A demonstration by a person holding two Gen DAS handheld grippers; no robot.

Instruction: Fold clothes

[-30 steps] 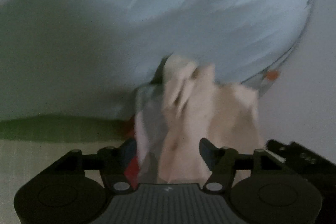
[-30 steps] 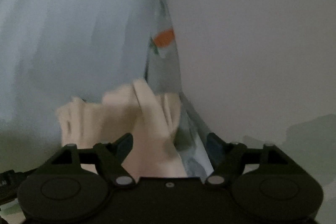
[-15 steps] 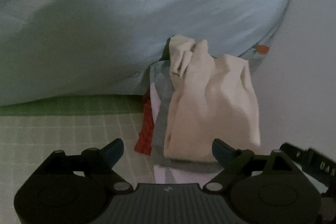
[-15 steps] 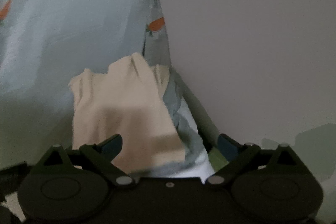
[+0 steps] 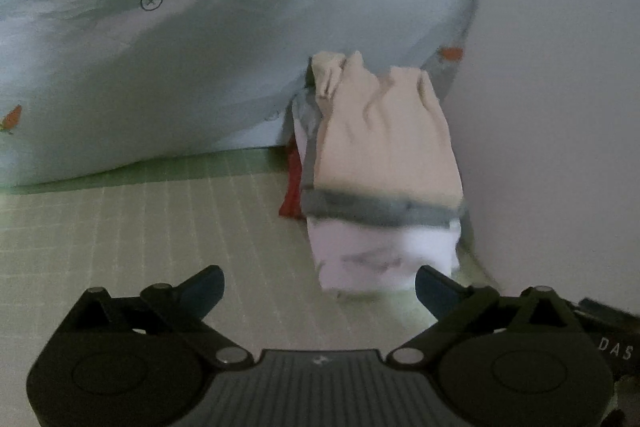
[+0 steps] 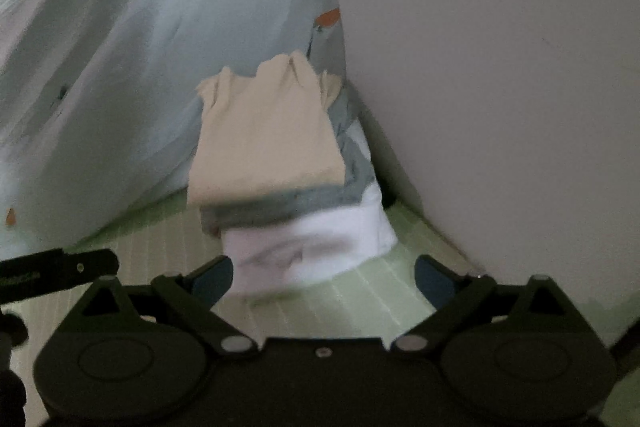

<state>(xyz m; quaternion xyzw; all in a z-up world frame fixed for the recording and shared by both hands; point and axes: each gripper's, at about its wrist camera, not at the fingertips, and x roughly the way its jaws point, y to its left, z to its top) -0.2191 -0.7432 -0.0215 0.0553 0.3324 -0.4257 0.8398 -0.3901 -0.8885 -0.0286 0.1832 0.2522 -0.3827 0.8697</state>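
A stack of folded clothes lies on the green checked mat [image 5: 140, 235], pushed into the corner. A cream garment [image 5: 384, 139] [image 6: 264, 139] is on top, over a grey one [image 5: 380, 213] [image 6: 280, 207] and a white one [image 5: 380, 251] [image 6: 312, 239]. A red piece [image 5: 292, 187] peeks out on the stack's left side. My left gripper [image 5: 318, 279] is in front of the stack, its jaws opening with nothing between them. My right gripper [image 6: 324, 269] is open, with the white garment's near edge just beyond its fingertips and untouched.
A bulky pale blue duvet [image 5: 200, 47] [image 6: 140, 47] with small carrot prints rises behind and left of the stack. A plain wall [image 5: 560, 107] [image 6: 500, 87] closes the right side. Part of the other gripper shows at each view's edge.
Both grippers let go of the cream garment, widened their jaws and drew back from the stack. The grey and white layers and the mat have come into sight.
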